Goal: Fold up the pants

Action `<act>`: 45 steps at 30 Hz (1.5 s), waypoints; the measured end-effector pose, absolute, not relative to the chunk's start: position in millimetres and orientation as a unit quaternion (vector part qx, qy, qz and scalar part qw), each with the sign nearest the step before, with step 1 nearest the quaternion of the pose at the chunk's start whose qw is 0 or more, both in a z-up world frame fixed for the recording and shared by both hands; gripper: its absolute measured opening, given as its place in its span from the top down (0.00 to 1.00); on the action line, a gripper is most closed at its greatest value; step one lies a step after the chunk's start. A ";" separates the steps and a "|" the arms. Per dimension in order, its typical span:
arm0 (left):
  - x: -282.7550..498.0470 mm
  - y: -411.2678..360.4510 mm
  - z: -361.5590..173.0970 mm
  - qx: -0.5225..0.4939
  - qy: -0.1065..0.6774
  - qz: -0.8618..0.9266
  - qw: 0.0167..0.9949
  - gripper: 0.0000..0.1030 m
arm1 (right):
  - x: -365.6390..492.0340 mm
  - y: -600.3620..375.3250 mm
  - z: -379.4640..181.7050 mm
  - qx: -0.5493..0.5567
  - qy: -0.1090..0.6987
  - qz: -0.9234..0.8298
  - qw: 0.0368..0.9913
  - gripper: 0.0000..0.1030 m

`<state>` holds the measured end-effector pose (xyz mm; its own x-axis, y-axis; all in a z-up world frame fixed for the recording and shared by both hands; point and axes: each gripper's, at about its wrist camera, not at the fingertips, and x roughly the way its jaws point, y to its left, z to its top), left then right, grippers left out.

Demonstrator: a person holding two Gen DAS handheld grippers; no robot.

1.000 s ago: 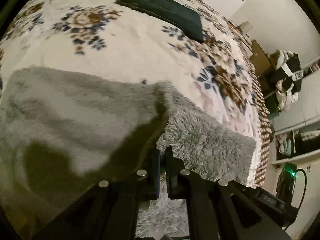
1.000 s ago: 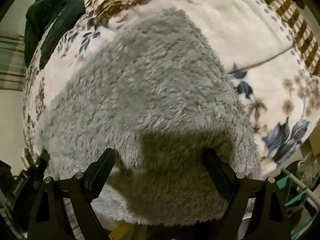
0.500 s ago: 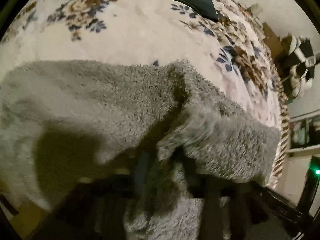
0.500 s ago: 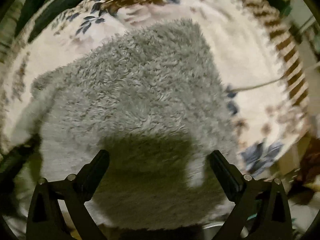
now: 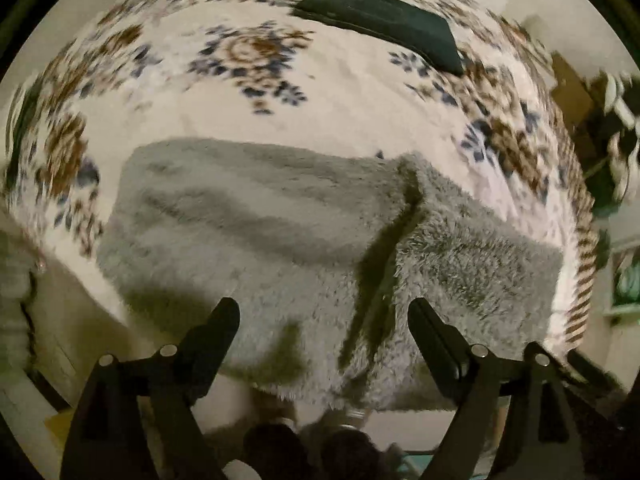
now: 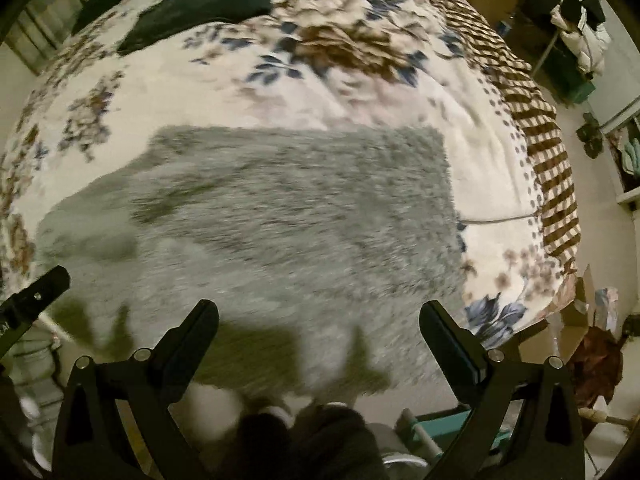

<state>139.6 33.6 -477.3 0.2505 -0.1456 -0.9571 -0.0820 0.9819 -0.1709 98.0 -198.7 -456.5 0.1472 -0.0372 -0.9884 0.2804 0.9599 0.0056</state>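
Fluffy grey pants (image 5: 280, 232) lie folded on the floral bedspread (image 5: 340, 112), near the bed's front edge, with a fold ridge running down right of middle. They also fill the middle of the right wrist view (image 6: 288, 220). My left gripper (image 5: 322, 312) is open and empty, raised above the pants' near edge. My right gripper (image 6: 318, 316) is open and empty, also above the near edge. The tip of the left gripper shows at the left edge of the right wrist view (image 6: 36, 292).
A dark green folded garment (image 5: 380, 20) lies at the far side of the bed, also in the right wrist view (image 6: 200, 4). A brown checked blanket border (image 6: 540, 128) runs along the bed's right side. Clutter and a clothes rack (image 6: 576, 20) stand on the right.
My left gripper was shut on the pants' edge, then opened and let go. Both grippers have pulled back and up from the pants, which now lie flat.
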 end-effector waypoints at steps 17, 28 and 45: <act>101.8 245.2 -571.5 -0.412 0.497 0.180 0.743 0.17 | 143.2 -103.5 -496.6 0.084 0.686 -0.024 0.722 0.01; 143.4 247.8 -608.8 -0.395 0.477 0.140 0.772 0.70 | 171.5 -75.0 -517.2 0.076 0.684 -0.020 0.726 0.01; 115.4 59.0 -383.8 -0.213 0.378 -0.090 0.896 0.80 | 139.1 -196.7 -425.6 0.083 0.586 -0.061 0.803 0.01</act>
<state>115.4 59.0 -383.8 0.6984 -0.3233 -0.6386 0.0008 0.8925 -0.4510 139.1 -196.7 -425.6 0.3048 0.0002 -0.9524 0.1953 0.9787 0.0627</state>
